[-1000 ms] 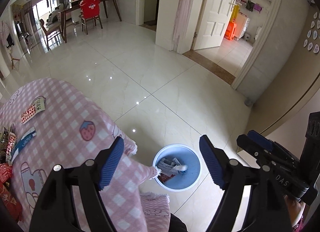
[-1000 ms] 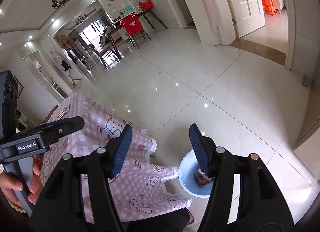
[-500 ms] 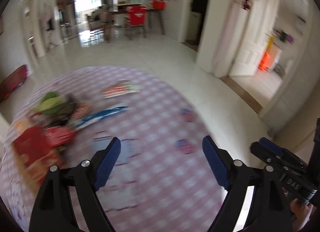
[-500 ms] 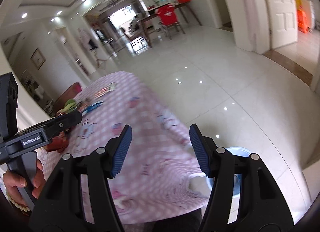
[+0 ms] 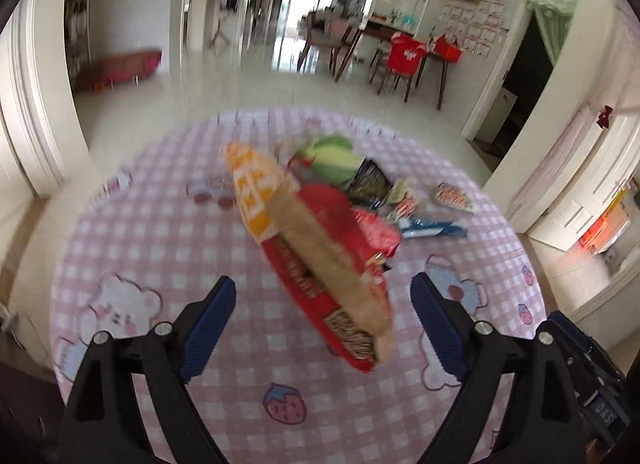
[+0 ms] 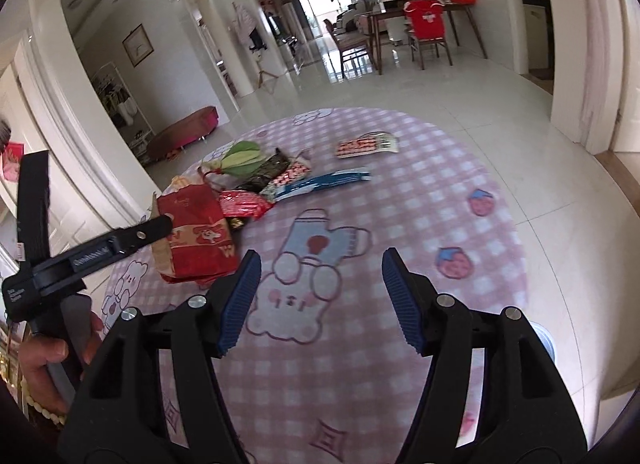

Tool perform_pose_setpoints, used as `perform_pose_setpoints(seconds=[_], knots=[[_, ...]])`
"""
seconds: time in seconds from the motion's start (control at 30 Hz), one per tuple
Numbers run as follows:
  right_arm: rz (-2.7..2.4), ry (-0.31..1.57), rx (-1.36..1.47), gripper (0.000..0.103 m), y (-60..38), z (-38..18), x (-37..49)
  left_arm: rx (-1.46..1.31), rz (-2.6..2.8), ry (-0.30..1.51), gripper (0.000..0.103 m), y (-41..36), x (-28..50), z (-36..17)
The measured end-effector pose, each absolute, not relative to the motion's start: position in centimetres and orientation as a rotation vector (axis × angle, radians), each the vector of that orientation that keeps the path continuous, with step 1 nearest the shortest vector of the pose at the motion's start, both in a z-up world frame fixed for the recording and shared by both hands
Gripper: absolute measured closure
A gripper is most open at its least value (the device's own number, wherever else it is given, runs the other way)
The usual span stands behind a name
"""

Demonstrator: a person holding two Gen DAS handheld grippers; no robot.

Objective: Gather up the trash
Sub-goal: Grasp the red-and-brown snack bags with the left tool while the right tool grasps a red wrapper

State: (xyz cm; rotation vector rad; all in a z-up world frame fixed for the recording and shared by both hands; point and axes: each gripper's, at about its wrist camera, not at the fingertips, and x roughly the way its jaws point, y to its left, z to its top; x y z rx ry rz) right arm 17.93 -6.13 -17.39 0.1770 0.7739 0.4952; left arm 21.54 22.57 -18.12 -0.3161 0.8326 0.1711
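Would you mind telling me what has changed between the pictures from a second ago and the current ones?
Both grippers have swung away from the blue bin on the floor, back over the pink checked tablecloth. The left gripper, its jaws just opened wider, now faces the red paper bag and wrapper pile; the right gripper has opened slightly. Neither held anything before, and neither does now. The litter on the table looks undisturbed.

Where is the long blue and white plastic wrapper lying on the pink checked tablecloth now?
In the right wrist view the blue and white plastic wrapper lies flat at the pile's right edge, beside the crumpled red foil wrapper, below the red-patterned flat packet.
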Motion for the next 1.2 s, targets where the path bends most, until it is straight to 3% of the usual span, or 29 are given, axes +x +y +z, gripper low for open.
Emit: perform_pose_setpoints(seconds=[0.13, 0.2, 0.4, 0.73, 0.87, 1.07, 1.13, 1.2], knots=[[0.502, 0.796, 0.143, 0.040, -3.7, -17.7, 18.6, -0.379, 0.081, 0.859, 0.018, 22.4, 22.5, -19.6], [0.502, 0.804, 0.128, 0.040, -2.9, -17.9, 19.1, -0.376, 0.045, 0.865, 0.049, 22.1, 23.0, -19.9], [0.507, 0.821, 0.093, 0.040, -1.0, -18.4, 20.6, -0.391, -0.027, 0.818, 0.070, 22.8, 22.2, -19.2], [0.589, 0.838, 0.026, 0.038, 4.9, -19.2, 22.6, -0.393, -0.045, 0.633, 0.073, 25.8, 19.0, -14.4], [0.609, 0.829, -0.027, 0.032, 7.5, -19.6, 23.5, -0.409, -0.020, 0.641, 0.073, 26.9, 19.5, -14.7], [0.591, 0.851, -0.123, 0.032, 10.0, -21.1, 26.1, -0.413, -0.041, 0.657, 0.073, 27.0, 20.2, -15.0], [0.586, 0.866, -0.106, 0.039, 9.8, -21.5, 26.8, -0.402, -0.051, 0.656, 0.073, 27.0, 20.2, -14.9], [0.588, 0.878, -0.079, 0.056, 9.2, -21.6, 27.5, -0.398, -0.055, 0.657, 0.073, 26.7, 20.5, -14.9]])
